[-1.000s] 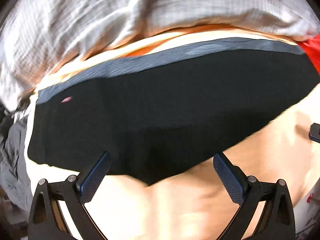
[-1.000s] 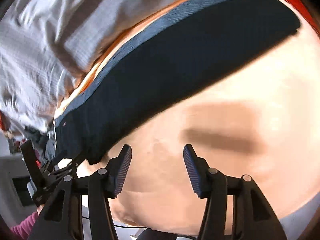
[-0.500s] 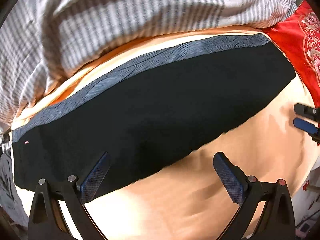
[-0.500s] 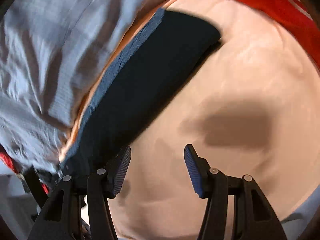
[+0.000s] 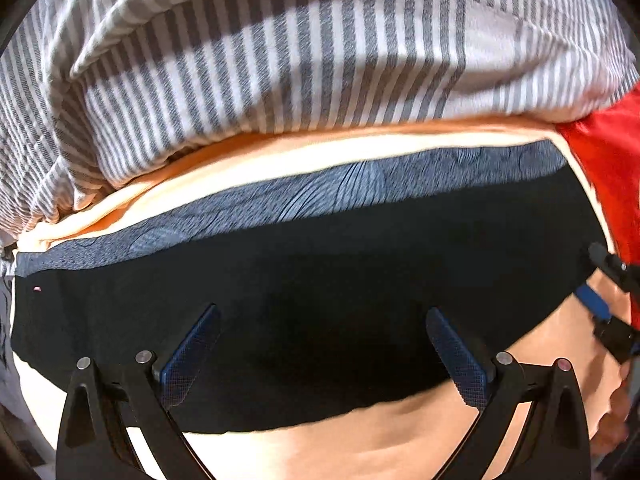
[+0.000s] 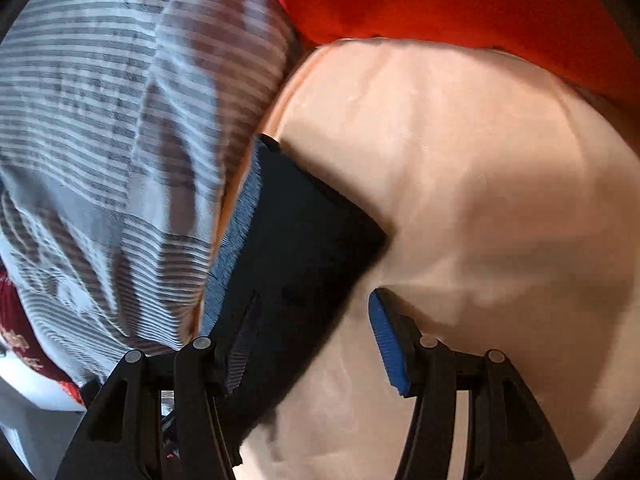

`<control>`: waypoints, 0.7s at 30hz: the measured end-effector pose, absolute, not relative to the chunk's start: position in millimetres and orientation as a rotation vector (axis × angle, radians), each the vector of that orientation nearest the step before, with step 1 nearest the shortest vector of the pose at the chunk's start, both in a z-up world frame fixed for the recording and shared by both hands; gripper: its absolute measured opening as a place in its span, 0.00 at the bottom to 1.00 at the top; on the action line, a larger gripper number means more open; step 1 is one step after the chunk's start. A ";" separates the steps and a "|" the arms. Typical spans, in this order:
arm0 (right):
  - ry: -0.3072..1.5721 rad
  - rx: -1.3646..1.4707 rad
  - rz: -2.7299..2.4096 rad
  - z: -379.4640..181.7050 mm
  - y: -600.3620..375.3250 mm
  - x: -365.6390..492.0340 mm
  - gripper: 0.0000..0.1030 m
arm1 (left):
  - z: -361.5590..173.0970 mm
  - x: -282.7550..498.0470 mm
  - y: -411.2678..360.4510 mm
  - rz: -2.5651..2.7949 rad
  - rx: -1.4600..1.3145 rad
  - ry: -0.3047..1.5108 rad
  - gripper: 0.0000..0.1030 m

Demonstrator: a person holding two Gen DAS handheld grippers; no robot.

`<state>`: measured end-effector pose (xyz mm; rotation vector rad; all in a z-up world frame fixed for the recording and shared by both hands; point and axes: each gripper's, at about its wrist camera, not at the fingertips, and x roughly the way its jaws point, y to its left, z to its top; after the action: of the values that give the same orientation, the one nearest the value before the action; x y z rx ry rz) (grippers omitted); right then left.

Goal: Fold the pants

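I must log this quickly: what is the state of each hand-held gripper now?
Left hand-held gripper: open, empty, over the black pants.
Right hand-held gripper: open, holding nothing, at the pants' end.

Peach sheet [image 6: 500, 200] under warm light, striped grey-white quilt [image 5: 280, 60] behind, red fabric [image 6: 440, 4] alongside.

No readable text or labels.
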<state>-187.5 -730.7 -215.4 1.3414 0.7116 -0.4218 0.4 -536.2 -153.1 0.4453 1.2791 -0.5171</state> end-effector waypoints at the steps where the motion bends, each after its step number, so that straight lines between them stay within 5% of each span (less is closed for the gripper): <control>1: 0.702 1.343 -0.411 -215.9 -732.1 -185.1 0.59 | -153.1 1.1 -540.0 -0.515 0.443 1.277 1.00; 16: 0.694 1.352 -0.207 -221.0 -742.2 -139.2 0.61 | -183.6 57.2 -577.4 -0.288 0.392 1.192 1.00; 21: 0.726 1.373 -0.232 -232.9 -744.0 -135.7 0.46 | -201.3 63.0 -577.1 -0.307 0.381 1.200 1.00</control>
<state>-135.7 -744.0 -232.9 1.3729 0.7259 -0.2320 63.0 -577.1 -201.3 0.3807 1.1996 -0.3069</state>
